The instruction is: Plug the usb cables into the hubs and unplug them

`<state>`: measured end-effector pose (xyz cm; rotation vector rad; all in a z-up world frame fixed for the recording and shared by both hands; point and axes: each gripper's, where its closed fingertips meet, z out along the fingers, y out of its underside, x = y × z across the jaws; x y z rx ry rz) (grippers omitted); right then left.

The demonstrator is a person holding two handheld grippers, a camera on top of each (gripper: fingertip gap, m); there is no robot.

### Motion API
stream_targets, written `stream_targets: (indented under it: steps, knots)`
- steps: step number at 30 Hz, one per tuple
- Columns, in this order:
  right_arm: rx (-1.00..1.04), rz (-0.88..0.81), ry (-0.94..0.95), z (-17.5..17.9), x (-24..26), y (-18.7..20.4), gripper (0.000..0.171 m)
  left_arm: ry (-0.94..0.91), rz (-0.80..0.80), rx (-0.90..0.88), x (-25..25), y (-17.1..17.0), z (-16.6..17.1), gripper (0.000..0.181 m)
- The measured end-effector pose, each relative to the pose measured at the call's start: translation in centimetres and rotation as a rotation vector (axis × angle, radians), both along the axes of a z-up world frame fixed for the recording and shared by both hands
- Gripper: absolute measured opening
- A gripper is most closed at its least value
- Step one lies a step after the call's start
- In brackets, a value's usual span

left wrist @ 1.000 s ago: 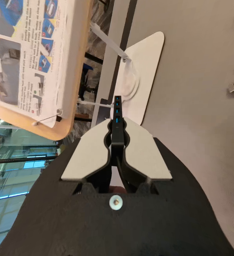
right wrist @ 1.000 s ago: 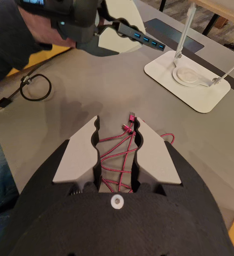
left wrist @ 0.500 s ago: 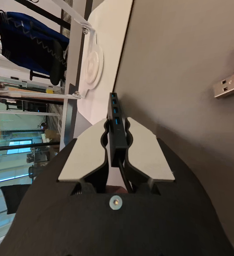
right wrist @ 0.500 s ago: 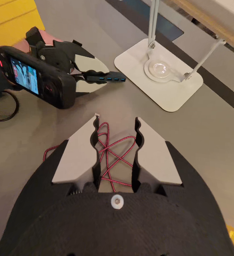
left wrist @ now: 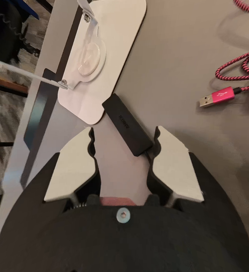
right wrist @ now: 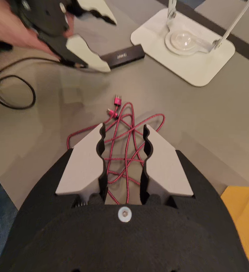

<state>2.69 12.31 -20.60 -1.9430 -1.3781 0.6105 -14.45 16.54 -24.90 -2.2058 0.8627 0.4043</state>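
A black USB hub lies flat on the grey table, its far end against the white stand base. My left gripper is open wide around it; the hub's cord end lies close to the right finger, and no pad presses on it. The right wrist view shows the hub on the table with the left gripper open over it. My right gripper is open and empty above a tangled pink braided cable. The cable's USB plug lies free ahead of the fingertips and shows in the left wrist view.
The white stand base carries clear struts and sits at the far right. The hub's black cord loops at the left. A small pink connector lies beside the plug. A yellow surface lies past the table's near edge. The small pink connector is about 9 centimeters from both grippers' fingertips.
My left gripper lowered the hub to the table, opened and let it go; the hub now lies flat. My right gripper stayed open over the pink cable, shifting slightly.
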Motion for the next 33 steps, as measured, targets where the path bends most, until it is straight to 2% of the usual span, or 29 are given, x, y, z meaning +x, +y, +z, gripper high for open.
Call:
stream_targets:
  steps: [3,7,9,12,16,22,25,29,33]
  knots:
    - [0.012,-0.003,-0.063,-1.7,1.5,-0.3,0.052,-0.085,0.038,-0.024,-0.1,-1.4,1.2,0.077]
    - [0.025,-0.016,-0.113,-3.0,2.4,0.1,0.062,-0.016,0.041,-0.145,-0.9,-4.2,1.1,0.071]
    - [-0.020,-0.011,-0.122,-3.7,2.2,-0.2,0.078,-0.003,0.039,-0.212,-1.1,-5.6,0.3,0.074]
    - [-0.086,-0.011,-0.159,-5.4,1.6,-1.0,0.099,0.031,0.039,-0.210,-1.4,-6.8,0.3,0.072]
    - [-0.072,-0.042,-0.250,-7.9,0.4,-0.8,0.111,0.060,0.004,-0.182,-0.6,-8.2,0.9,0.070]
    - [-0.087,-0.086,-0.228,-8.2,-0.3,-0.2,0.090,0.068,-0.022,-0.164,0.1,-9.8,1.0,0.068]
    - [-0.097,-0.044,-0.259,-8.1,-0.1,-1.0,0.081,0.075,-0.030,-0.171,0.1,-10.1,0.8,0.067]
    - [-0.071,0.025,-0.317,-7.6,0.5,-2.1,0.081,0.051,-0.058,-0.127,0.9,-11.1,2.6,0.068]
    - [-0.034,0.042,-0.264,-5.8,-0.1,-1.7,0.083,-0.027,-0.045,-0.030,1.4,-13.1,5.7,0.069]
